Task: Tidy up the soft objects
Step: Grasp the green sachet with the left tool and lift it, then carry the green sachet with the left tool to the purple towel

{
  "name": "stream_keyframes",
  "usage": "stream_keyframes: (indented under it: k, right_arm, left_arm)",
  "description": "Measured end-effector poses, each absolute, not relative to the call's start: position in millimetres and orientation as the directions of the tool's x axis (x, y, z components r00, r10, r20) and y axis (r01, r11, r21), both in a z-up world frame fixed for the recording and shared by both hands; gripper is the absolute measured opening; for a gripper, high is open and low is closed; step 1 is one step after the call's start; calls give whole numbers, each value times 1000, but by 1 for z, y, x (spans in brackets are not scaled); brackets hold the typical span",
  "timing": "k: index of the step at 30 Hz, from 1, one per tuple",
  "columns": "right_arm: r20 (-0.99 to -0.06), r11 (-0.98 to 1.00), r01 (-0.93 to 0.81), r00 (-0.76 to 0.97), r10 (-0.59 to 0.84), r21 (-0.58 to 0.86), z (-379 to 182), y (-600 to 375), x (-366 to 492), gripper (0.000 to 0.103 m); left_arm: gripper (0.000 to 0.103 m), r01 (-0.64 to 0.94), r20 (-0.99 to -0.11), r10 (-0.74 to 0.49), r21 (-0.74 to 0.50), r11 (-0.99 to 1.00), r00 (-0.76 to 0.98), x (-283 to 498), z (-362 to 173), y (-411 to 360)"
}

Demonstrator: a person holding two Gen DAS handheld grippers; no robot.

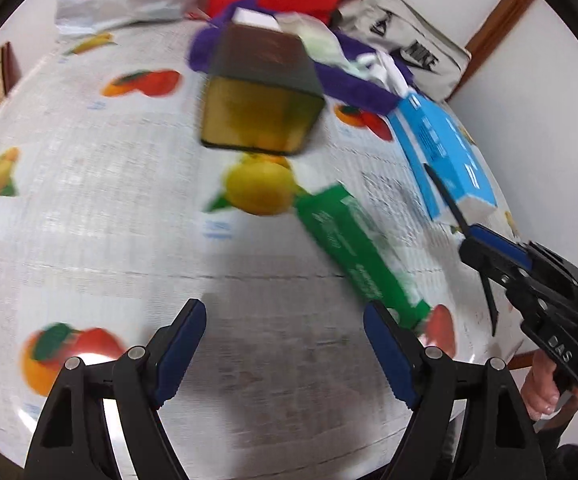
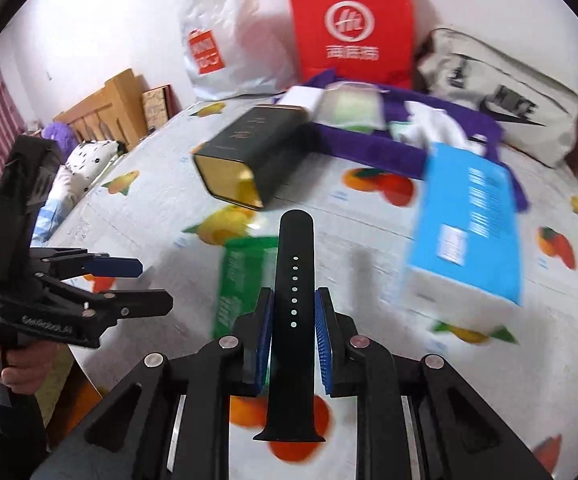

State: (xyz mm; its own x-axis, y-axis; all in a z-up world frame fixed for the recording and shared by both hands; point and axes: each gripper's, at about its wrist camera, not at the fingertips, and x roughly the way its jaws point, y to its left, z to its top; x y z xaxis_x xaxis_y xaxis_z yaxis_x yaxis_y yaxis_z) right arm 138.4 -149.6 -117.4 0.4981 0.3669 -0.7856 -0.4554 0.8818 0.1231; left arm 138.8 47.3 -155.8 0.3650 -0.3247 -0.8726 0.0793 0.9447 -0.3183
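We see a black watch strap point(image 2: 292, 308) clamped between the blue pads of the right tool point(image 2: 292, 340), standing upright along the fingers, raised over the tabletop point(image 2: 369, 240) with its fruit-print cover; in the left wrist view the same strap point(image 1: 447, 200) pokes out thin and dark from the right tool point(image 1: 473, 236) at the right edge. Left tool point(image 1: 285, 344) is released, fingers spread wide, nothing between them, hovering above the cover; it also shows at the left of the right wrist view point(image 2: 137, 284), held in a hand point(image 2: 13, 364). Just beyond the strap lies a green packet point(image 2: 241, 276), flat; further back a dark tin point(image 2: 253, 152) on its side, gold mouth facing us; to the right a blue box point(image 2: 469, 220), tilted. Behind these a purple cloth point(image 2: 389, 140) with white bits on it; then a red bag point(image 2: 353, 28), a white bag point(image 2: 225, 36) and a grey Nike bag point(image 2: 501, 100) against the wall. Frames are blurred.
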Motion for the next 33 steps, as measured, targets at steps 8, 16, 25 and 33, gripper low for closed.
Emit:
stream_keyframes:
  k: [8, 16, 25, 33]
  right_arm:
    - [-775, 908, -386, 521, 358, 160, -122, -212, 116, 21]
    - [-777, 922, -347, 527, 343, 172, -137, -247, 110, 21]
    - [-766, 927, -327, 543, 345, 185, -141, -260, 106, 21]
    - [-766, 923, -337, 539, 350, 184, -142, -253, 104, 21]
  left_arm:
    - [86, 77, -887, -279, -270, 960, 367, 150, -156, -13]
    - [87, -35, -908, -118, -144, 989, 403, 167, -161, -45]
    - [46, -30, -884, -11, -29, 999, 468, 159, -158, -53]
    - [50, -6, -887, -61, -72, 997, 458, 137, -155, -9]
